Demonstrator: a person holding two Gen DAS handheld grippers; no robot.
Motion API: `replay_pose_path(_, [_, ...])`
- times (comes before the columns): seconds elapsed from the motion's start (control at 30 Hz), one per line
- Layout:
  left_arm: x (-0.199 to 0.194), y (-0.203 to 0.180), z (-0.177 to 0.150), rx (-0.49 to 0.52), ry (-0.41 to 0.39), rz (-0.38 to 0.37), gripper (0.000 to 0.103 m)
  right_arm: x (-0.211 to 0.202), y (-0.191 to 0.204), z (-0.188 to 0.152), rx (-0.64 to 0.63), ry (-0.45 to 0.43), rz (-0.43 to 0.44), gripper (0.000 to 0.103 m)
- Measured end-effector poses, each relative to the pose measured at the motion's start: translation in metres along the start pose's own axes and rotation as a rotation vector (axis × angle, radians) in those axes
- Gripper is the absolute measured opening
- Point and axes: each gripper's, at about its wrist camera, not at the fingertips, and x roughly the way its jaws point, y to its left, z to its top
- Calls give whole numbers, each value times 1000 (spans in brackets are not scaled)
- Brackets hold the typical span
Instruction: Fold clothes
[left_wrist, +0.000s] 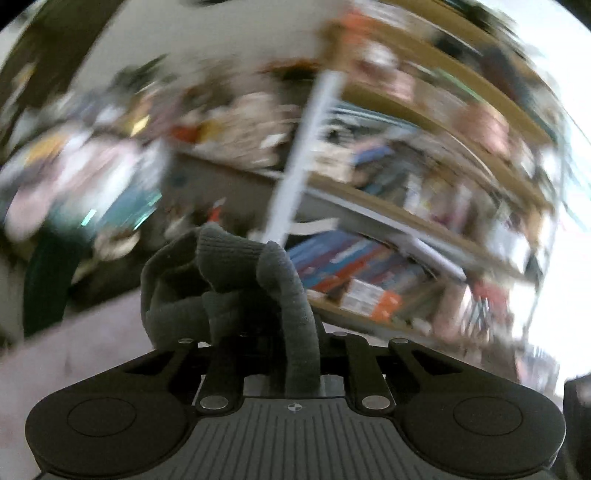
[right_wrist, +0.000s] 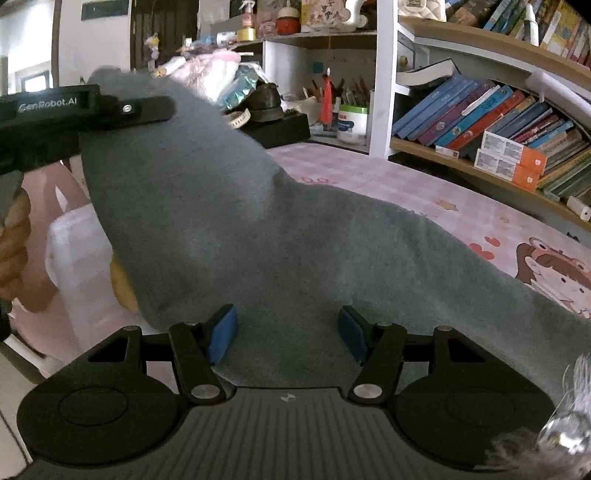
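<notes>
The left gripper (right_wrist: 147, 109) carries the white lettering "GenRobot.AI" on its black body.

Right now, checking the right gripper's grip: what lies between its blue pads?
Only the grey garment, draped between the open right gripper's pads; right wrist view.

Left view motion-blurred, overexposed right edge; right view sharp, daylit.

Grey knit garment (right_wrist: 280, 240) lifted, draped; one end bunched.
</notes>
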Motion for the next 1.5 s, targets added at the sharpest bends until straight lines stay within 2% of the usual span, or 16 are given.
replay_pose_path(0.17, [4,-57,1,293,33,-57,16,-28,-23,-1,74,-54,-5,60])
replay_pose_path(0.3, [6,-101,-12,517,83,-96,18,-55,-48,-12,144,-54,-24,62])
replay_pose_path(0.37, [10,-118,-23,589,128,-136,23,-66,-60,-22,184,-36,-23,63])
replay_pose_path(0.43, [15,-133,-36,616,201,-221,46,-74,-73,-33,228,-14,-13,64])
replay_pose_path(0.5, [17,-143,-45,603,254,-326,62,-81,-84,-43,274,4,0,64])
replay_pose_path(0.53, [15,-144,-47,580,268,-366,66,-84,-88,-47,294,6,10,64])
replay_pose_path(0.63, [6,-140,-45,480,288,-459,72,-92,-96,-52,328,-13,39,66])
replay_pose_path(0.73, [-1,-118,-27,310,253,-496,77,-94,-101,-52,373,-19,74,69])
replay_pose_path(0.83, [2,-88,-14,137,226,-434,76,-93,-107,-50,447,-20,130,70])
replay_pose_path(0.97, [17,-65,-28,89,274,-317,73,-84,-120,-45,623,-18,256,72])
replay_pose_path(1.1, [32,-48,-46,48,345,-249,54,-67,-137,-41,845,-14,270,71])
replay_pose_path(1.2, [31,-37,-49,15,348,-252,54,-59,-142,-36,908,-8,215,58])
replay_pose_path(1.27, [30,-36,-47,11,338,-242,54,-52,-142,-32,908,16,188,28])
replay_pose_path(1.3, [30,-36,-45,16,331,-234,54,-49,-140,-32,910,26,194,23])
replay_pose_path(1.4, [25,-36,-40,19,302,-221,54,-61,-133,-34,894,-14,252,21])
replay_pose_path(1.5, [25,-36,-37,9,291,-230,54,-70,-134,-44,965,-15,293,21])
